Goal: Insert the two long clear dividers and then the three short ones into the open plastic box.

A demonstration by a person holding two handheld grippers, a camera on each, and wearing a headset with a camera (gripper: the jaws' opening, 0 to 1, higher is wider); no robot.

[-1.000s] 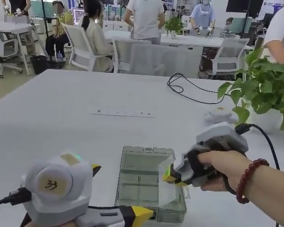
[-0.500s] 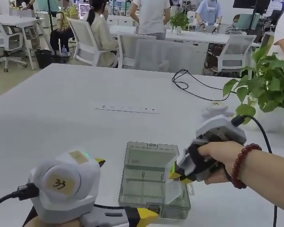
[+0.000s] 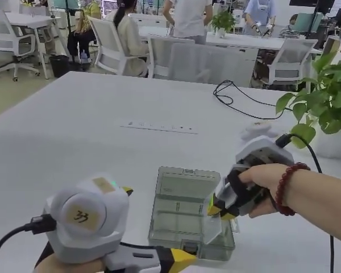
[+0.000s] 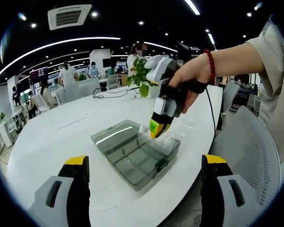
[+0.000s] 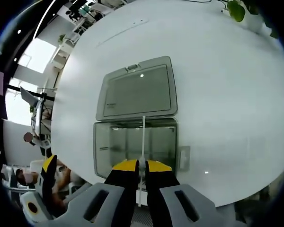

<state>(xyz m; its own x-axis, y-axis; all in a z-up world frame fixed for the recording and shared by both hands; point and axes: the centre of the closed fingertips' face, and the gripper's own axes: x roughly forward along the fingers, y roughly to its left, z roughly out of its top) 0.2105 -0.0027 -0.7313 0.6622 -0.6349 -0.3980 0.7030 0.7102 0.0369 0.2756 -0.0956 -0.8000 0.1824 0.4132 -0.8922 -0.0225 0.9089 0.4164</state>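
While the right gripper (image 5: pixel 142 166) pinches a thin clear plastic divider (image 5: pixel 143 137) edge-on over the tray of the open smoky-grey plastic box (image 3: pixel 182 183) on the white workbench (image 3: pixel 74 131), the left gripper (image 4: pixel 144 161) hangs near the box, jaws spread wide, grasping nothing.

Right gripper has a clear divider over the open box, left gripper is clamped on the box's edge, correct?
Not quite. The left gripper is open, jaws apart and off the box, per the left gripper view. The right gripper does hold a clear divider over it.
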